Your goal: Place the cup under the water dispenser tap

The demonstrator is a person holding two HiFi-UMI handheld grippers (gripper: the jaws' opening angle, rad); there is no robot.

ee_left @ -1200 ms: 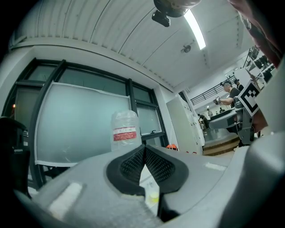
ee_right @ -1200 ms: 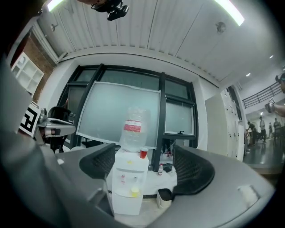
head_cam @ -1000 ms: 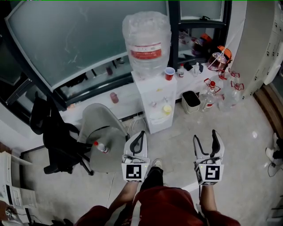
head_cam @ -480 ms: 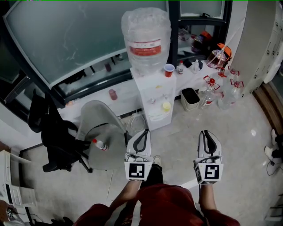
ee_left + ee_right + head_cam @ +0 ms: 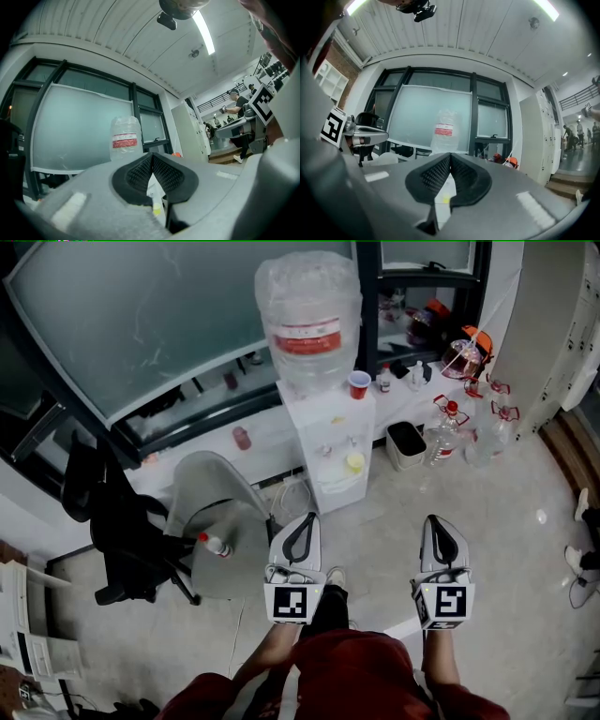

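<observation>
Right gripper (image 5: 440,521) jaws have just been closing and now meet on nothing. Left gripper (image 5: 304,519) is also closed and empty. Both are well short of the far white water dispenser cabinet (image 5: 330,427) with its clear plastic bottle (image 5: 309,315). A small red cup (image 5: 358,384) sits on the cabinet top, right of the bottle. A small yellow cup-like thing (image 5: 354,462) sits in the tap recess. This fits a cup already placed, or the red one still waiting.

Dark red garment (image 5: 361,681); left gripper (image 5: 307,518), right gripper (image 5: 437,519): pale grey shells, black ribbed pads (image 5: 137,176), square-marker cubes (image 5: 289,604).

The water bottle (image 5: 309,296) bears a red label (image 5: 308,341), its print illegible.
</observation>
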